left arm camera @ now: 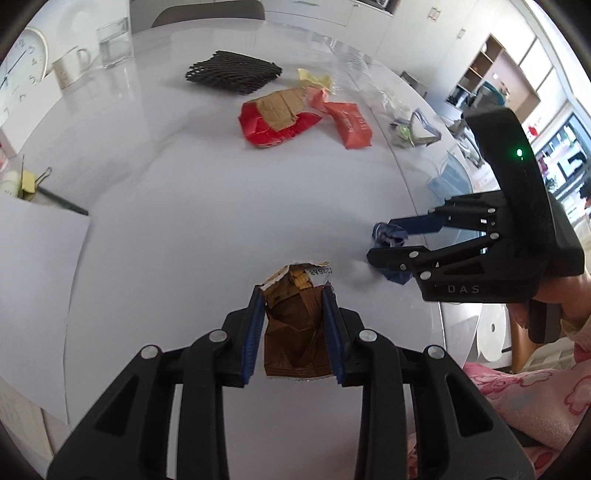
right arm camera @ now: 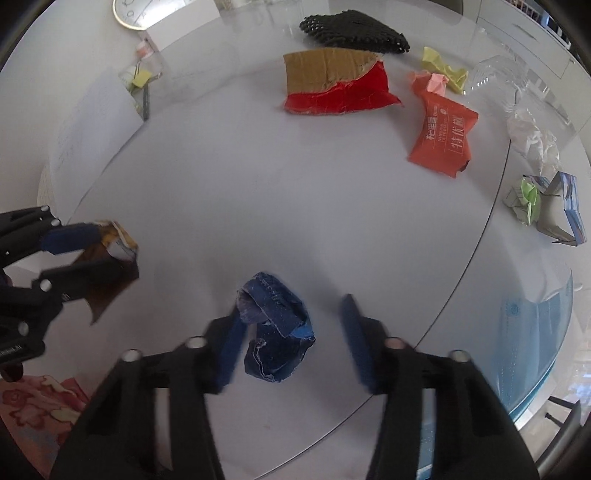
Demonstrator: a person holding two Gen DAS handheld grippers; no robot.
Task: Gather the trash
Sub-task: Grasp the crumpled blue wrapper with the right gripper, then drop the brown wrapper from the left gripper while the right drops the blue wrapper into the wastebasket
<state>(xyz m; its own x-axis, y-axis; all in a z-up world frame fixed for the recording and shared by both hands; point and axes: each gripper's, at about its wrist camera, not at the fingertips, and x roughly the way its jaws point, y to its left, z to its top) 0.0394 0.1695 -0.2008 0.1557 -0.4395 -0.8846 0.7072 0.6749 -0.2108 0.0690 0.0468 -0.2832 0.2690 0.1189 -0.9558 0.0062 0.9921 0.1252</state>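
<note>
My left gripper (left arm camera: 293, 295) is shut on a torn brown snack wrapper (left arm camera: 295, 328) and holds it over the white table (left arm camera: 184, 221); it also shows in the right wrist view (right arm camera: 110, 254). My right gripper (right arm camera: 291, 317) is open, with a crumpled blue wrapper (right arm camera: 277, 332) lying between its fingers, close to the left pad. In the left wrist view the right gripper (left arm camera: 376, 240) straddles that blue wrapper (left arm camera: 388, 236). Farther off lie a red and brown torn carton (right arm camera: 332, 85), an orange packet (right arm camera: 443, 140) and yellow crumpled paper (right arm camera: 443, 70).
A black foam net (right arm camera: 354, 26), a clear plastic cup (right arm camera: 498, 77), white crumpled plastic (right arm camera: 532, 140), a folded blue-grey box with green paper (right arm camera: 546, 206) and a blue face mask (right arm camera: 532, 332) lie around. White paper sheets (left arm camera: 33, 288), a clock (left arm camera: 22, 62), a mug (left arm camera: 70, 66) stand left.
</note>
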